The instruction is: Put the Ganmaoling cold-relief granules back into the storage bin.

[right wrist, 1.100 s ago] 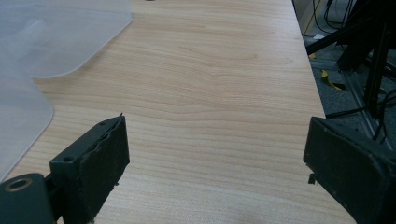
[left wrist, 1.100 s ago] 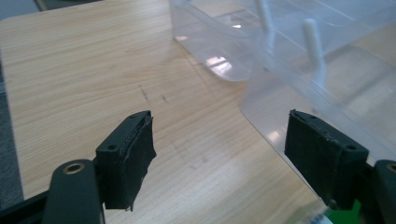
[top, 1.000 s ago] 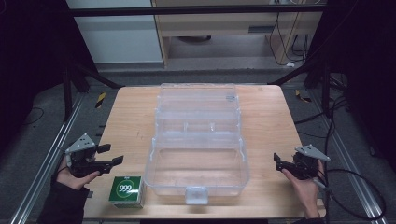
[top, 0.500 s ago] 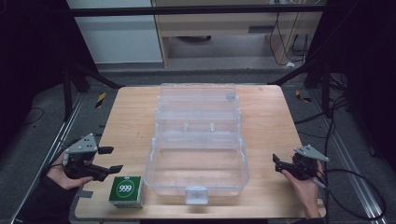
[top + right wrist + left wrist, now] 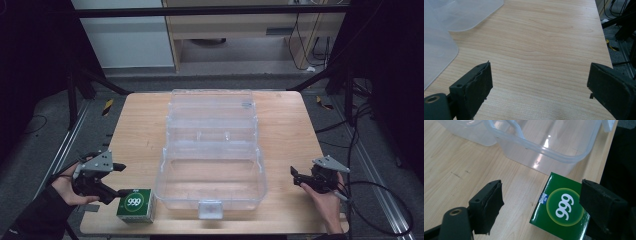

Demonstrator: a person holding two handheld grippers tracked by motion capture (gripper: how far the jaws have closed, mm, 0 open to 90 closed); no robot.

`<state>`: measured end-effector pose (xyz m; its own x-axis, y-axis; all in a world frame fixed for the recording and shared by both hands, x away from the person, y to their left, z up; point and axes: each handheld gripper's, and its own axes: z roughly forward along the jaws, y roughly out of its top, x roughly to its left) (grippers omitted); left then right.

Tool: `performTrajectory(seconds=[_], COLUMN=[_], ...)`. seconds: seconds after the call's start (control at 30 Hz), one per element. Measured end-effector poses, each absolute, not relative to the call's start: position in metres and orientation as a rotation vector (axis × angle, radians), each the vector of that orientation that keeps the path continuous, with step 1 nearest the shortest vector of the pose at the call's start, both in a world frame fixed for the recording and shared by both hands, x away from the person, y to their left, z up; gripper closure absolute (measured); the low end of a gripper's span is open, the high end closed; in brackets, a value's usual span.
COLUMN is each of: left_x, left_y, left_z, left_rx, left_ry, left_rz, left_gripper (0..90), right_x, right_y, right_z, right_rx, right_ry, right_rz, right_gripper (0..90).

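A green carton marked 999 [image 5: 135, 205] [image 5: 564, 207] lies flat on the table near its front left corner. My left gripper [image 5: 121, 180] [image 5: 541, 202] hovers just left of it. Its jaws have just been opening and stand apart. In the left gripper view the carton lies under the gap, close to the right-hand pad [image 5: 599, 202], and neither pad presses on it. My right gripper [image 5: 294, 177] [image 5: 539, 85] rests at the front right, open over bare wood with nothing between its jaws.
A large clear plastic box [image 5: 210, 150] [image 5: 549, 152] [image 5: 439, 45] stands open in the middle of the wooden table [image 5: 140, 130], its lid laid back towards the far edge. Its front latch [image 5: 210, 210] reaches almost to the front edge. Dark floor, rails and cables surround the table.
The left gripper's jaws have spread apart and the hand has lifted slightly. The green carton lies where it was. The right gripper has not moved.
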<state>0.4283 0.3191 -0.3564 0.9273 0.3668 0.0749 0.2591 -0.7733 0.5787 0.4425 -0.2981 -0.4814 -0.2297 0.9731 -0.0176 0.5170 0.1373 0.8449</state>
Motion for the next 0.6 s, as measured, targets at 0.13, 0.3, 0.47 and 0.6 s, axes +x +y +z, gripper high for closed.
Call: performTrajectory(seconds=[0.13,0.3,0.47,0.6], left_x=[0.4267,0.4251,0.4239,0.4234], left_y=[0.3163,0.3145,0.3126,0.3102], left_z=[-0.3569,-0.3593,-0.362,-0.3645], left_rx=[2.531,2.566,2.592,2.614], left_ry=[0.411,0.376,0.353,0.33], left_rz=[0.241,0.215,0.188,0.176], left_gripper=[17.3,16.0,14.1,13.1], right_x=[0.4427,0.4429,0.4436,0.4441], right_y=[-0.2982,-0.2979,-0.2973,-0.2972], right_z=[-0.4818,-0.4821,-0.4828,-0.4833], right_rx=[1.429,1.429,1.435,1.431], right_ry=[1.833,1.839,1.853,1.863], right_rz=[0.988,0.986,0.985,0.981], right_gripper=[6.4,6.2,5.6,5.4])
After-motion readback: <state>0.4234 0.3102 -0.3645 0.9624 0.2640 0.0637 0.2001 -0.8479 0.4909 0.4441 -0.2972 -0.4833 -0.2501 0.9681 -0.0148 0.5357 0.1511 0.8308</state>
